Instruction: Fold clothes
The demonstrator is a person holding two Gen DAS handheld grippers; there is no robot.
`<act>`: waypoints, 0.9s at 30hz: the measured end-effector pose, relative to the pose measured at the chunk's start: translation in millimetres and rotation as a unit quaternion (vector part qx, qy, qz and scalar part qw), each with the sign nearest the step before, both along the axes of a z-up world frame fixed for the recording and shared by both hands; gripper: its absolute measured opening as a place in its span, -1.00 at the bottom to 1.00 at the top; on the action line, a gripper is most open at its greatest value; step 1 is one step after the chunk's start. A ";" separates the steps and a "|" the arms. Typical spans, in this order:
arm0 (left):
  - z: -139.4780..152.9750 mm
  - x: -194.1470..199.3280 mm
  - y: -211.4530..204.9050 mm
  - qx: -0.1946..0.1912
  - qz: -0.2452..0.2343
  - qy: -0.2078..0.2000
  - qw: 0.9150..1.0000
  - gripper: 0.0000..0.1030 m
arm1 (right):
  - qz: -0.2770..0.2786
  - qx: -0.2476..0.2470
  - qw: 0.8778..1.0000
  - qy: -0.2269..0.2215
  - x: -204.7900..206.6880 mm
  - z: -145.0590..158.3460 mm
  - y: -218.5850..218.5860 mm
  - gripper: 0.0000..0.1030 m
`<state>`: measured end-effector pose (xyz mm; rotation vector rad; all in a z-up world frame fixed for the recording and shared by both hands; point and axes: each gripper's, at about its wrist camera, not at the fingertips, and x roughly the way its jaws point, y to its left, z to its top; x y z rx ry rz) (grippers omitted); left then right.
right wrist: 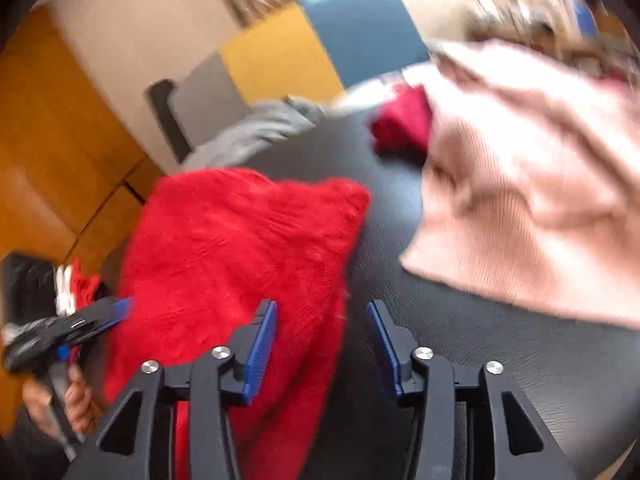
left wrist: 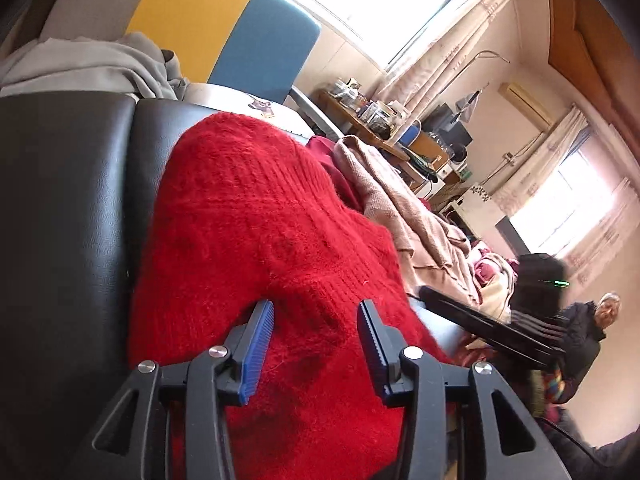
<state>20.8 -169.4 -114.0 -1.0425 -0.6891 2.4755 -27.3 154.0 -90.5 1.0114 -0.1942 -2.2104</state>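
Left gripper (left wrist: 316,320) fingers part-open, gripping nothing; red sweater (left wrist: 256,216) lies folded beneath and beyond them. Right gripper (right wrist: 322,320) likewise part-open, empty, sweater edge under its left finger. Farther off, pink garment (right wrist: 520,184) and grey garment (right wrist: 256,128) lie unfolded on the black surface (right wrist: 500,360).

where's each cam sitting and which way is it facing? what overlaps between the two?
Left wrist: on the left hand-held gripper, jaws open, looking down its fingers over the red sweater on the black sofa toward the windows; the right hand-held gripper shows at right.
Right wrist: on the right hand-held gripper, jaws open, looking across the sofa; the hand holding the left one shows at lower left.
Shared: red sweater, pink garment, grey garment, sofa.
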 end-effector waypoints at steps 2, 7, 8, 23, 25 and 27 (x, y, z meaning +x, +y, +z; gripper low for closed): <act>-1.1 -0.4 -0.1 0.004 0.002 -0.002 1.000 -0.14 | 0.050 0.012 0.998 0.031 21.0 18.3 -10.6 -0.06; -3.6 -2.7 5.7 0.000 -0.001 -0.014 1.000 -0.15 | 0.175 0.120 0.976 0.053 67.7 3.0 -53.8 -0.10; -6.4 -2.1 6.7 -0.004 -0.005 -0.017 1.000 -0.17 | 0.181 0.151 0.971 0.042 70.0 -9.8 -56.7 -0.10; 57.5 -5.4 -27.2 -0.020 0.013 0.056 0.998 -0.16 | 0.094 0.074 0.993 0.023 24.4 29.9 -50.9 0.58; 67.9 -21.0 -29.8 -0.028 0.000 0.064 0.998 -0.16 | 0.066 0.022 0.997 0.035 7.5 45.5 -62.7 0.95; 74.0 -39.4 -27.7 -0.039 -0.022 0.066 0.997 -0.16 | 0.049 -0.007 0.998 0.035 -3.0 49.0 -76.9 0.95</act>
